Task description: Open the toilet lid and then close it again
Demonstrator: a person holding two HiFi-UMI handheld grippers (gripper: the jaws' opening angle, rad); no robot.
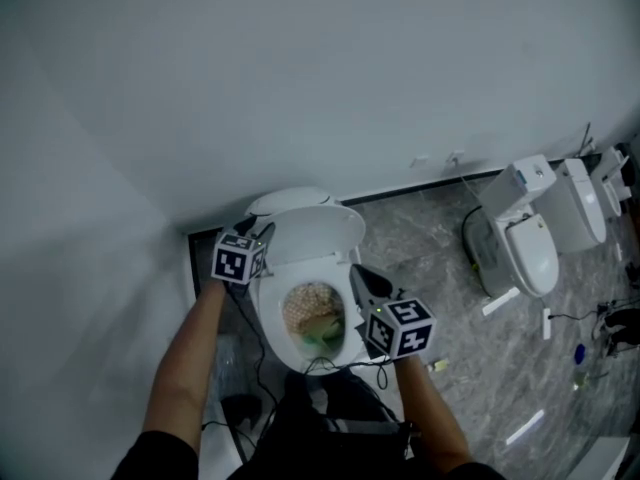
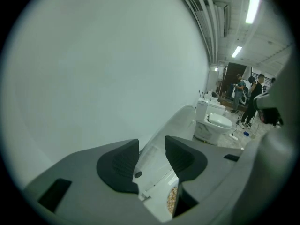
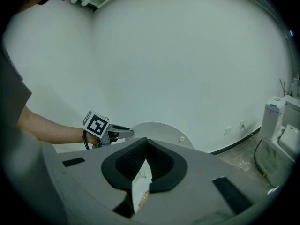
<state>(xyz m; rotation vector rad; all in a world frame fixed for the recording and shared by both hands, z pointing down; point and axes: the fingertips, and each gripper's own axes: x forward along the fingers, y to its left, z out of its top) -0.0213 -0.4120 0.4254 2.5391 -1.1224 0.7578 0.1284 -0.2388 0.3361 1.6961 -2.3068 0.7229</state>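
White toilet lid [image 1: 318, 230] stands up behind the toilet bowl [image 1: 266, 318]. It looks stiff, light and slippery, so hold its side edge. There the left gripper [image 2: 152, 149] has wide fingers. The right gripper [image 3: 146, 146] has shut, empty fingers above the bowl.

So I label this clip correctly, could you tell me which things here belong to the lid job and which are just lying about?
In the job: toilet lid, raised; toilet bowl; left gripper, open beside the lid; right gripper, shut.
Lying about: spare toilets; white strip on the floor.
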